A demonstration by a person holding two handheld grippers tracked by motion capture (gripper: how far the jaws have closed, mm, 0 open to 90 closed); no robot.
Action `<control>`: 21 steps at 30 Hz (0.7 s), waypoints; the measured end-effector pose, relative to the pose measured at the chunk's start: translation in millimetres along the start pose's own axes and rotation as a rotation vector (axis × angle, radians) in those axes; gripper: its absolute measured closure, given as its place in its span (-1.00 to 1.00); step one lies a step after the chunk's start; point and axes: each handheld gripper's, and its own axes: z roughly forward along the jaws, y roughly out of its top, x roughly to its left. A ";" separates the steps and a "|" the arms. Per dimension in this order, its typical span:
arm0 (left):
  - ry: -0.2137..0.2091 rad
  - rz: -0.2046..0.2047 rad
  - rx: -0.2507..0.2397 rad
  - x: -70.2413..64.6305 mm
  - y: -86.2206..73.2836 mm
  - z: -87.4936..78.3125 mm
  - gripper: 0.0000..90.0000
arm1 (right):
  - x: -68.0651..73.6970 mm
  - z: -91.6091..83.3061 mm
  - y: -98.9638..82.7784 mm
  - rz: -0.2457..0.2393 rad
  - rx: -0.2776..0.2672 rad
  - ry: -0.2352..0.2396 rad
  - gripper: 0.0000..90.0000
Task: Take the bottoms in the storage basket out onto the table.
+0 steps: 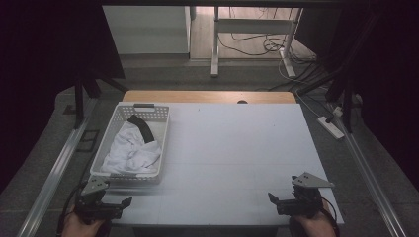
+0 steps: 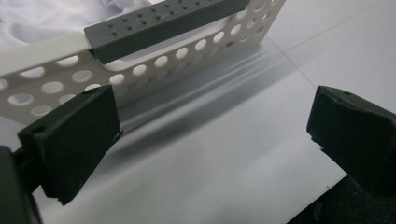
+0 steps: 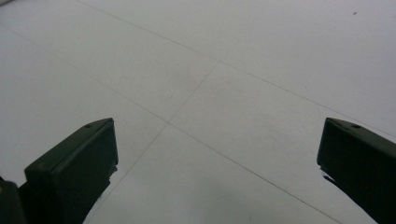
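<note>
Sitting at the desk's [image 1: 232,148] near left corner, the left hand-held gripper [image 1: 123,203], jaws spread and empty, is nearest the white basket [image 1: 111,143] of cloth [image 1: 131,150] just ahead, its long axis running away; the right hand-held gripper [image 1: 273,200], equally spread, waits well apart.

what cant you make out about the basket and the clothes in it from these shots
- White garment: crumpled in the high view, so its type and whether it is one piece stay unclear.
- Black piece: too small and dark in the high view to identify.
- Basket floor: hidden by its near wall and grey handle in the left gripper view, and by the cloth from above.
</note>
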 end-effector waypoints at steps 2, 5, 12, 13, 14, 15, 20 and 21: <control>-0.008 -0.001 -0.004 0.8 -0.3 -0.6 -0.95 | -0.6 -0.6 -0.3 0.001 -0.007 0.016 -1.00; -0.015 -0.005 -0.008 1.6 -0.6 -0.8 -0.95 | 0.1 -0.6 -0.3 -0.007 -0.004 0.022 -1.00; -0.016 -0.008 -0.005 1.7 -0.5 -0.3 -0.92 | -0.4 -0.4 -0.3 -0.005 -0.001 0.032 -1.00; -0.015 -0.009 -0.003 1.8 -0.4 -0.2 -0.92 | -0.6 -0.2 -0.3 -0.001 -0.002 0.035 -1.00; -0.014 -0.011 -0.003 1.9 -0.4 -0.2 -0.92 | -0.6 -0.2 -0.3 -0.001 -0.002 0.035 -1.00; -0.016 -0.014 -0.003 2.2 -0.4 -0.2 -0.92 | -0.9 -0.2 -0.3 0.001 -0.004 0.039 -1.00; -0.019 -0.020 -0.001 3.0 -0.4 -0.1 -0.92 | -2.0 -0.3 -0.4 0.006 -0.005 0.051 -1.00; -0.020 -0.022 0.000 3.2 -0.3 0.1 -0.92 | -2.2 -0.3 -0.4 0.008 -0.004 0.053 -1.00</control>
